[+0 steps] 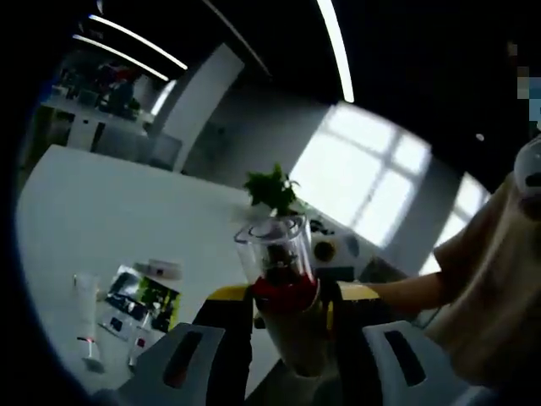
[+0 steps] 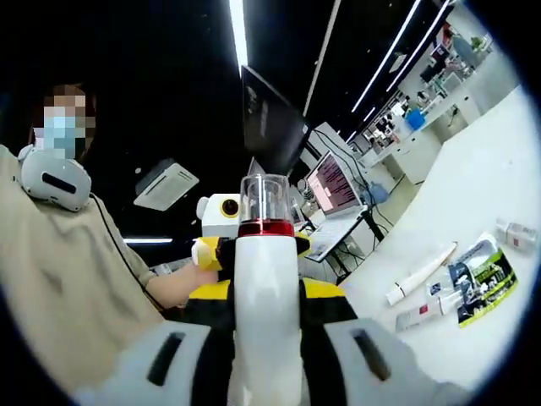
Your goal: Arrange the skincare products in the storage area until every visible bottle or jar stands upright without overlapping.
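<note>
A dim office room with long ceiling light strips (image 1: 336, 46) and a big bright window (image 1: 372, 173) surrounds a broad white desk (image 1: 101, 203). Beyond the desk's far end stand white counters (image 2: 423, 144) crowded with small items, and in the right gripper view a dark monitor (image 2: 272, 125) hangs above a lit laptop screen (image 2: 334, 182). A person in a beige shirt (image 2: 59, 279) sits close by, with white headphones (image 2: 52, 182) around the neck.

On the desk lies a flat printed leaflet (image 2: 482, 279), with a white tube (image 2: 420, 275) just beside it and a smaller red-and-white tube (image 2: 427, 311) near its edge. In the left gripper view a clear bottle (image 1: 86, 292) stands upright near the same leaflet, a small white box (image 1: 161, 269) lies beyond it, and a green plant (image 1: 275, 190) sits farther back on the desk.

The tall white bottle (image 2: 266, 321), with a red band and a clear cap (image 2: 265, 199), is held up in the air above the desk. The right gripper (image 2: 266, 338) has its fingers clamped on the bottle's white body. The left gripper (image 1: 287, 317) has its fingers closed against the bottle near its red band, the clear cap (image 1: 275, 245) pointing away from that camera.
</note>
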